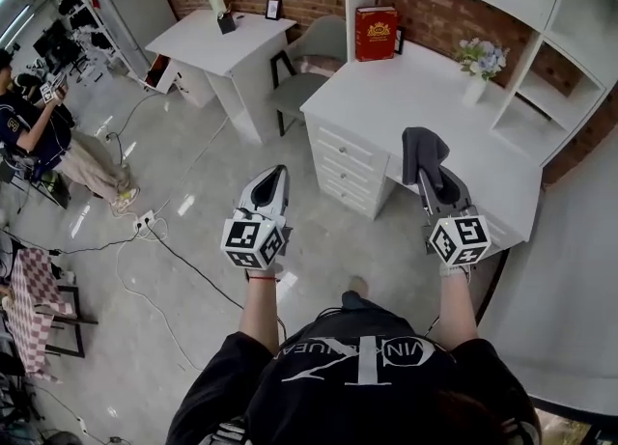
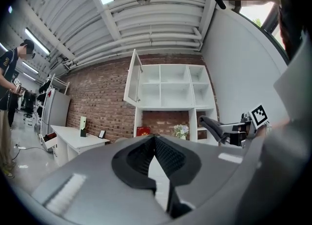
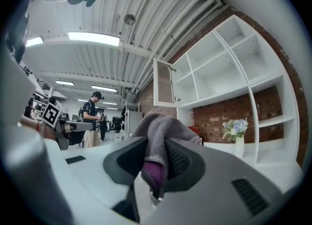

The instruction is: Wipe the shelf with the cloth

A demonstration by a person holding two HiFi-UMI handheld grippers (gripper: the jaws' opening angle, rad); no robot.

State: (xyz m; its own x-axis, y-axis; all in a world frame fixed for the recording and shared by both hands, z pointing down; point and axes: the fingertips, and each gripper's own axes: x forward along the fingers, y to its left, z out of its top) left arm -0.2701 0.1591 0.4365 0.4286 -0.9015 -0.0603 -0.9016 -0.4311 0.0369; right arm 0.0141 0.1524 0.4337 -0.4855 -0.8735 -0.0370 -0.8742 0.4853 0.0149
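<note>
A grey cloth (image 1: 423, 152) hangs bunched from my right gripper (image 1: 426, 177), which is shut on it and held level over the front of the white desk (image 1: 406, 96). In the right gripper view the cloth (image 3: 158, 131) fills the jaws and droops over the tips. My left gripper (image 1: 279, 173) hovers over the floor to the left of the desk, shut with nothing in it; its pads (image 2: 163, 153) meet at the tip. The white shelf unit (image 1: 555, 67) rises above the desk's far side, and its compartments (image 2: 170, 87) look bare.
On the desk stand a red box (image 1: 376, 33) and a vase of flowers (image 1: 478, 65). A grey chair (image 1: 309, 67) and a second white desk (image 1: 222, 42) lie to the left. Cables (image 1: 145, 231) trail on the floor. A person (image 1: 39, 134) stands far left. A cabinet door (image 2: 132, 80) hangs open.
</note>
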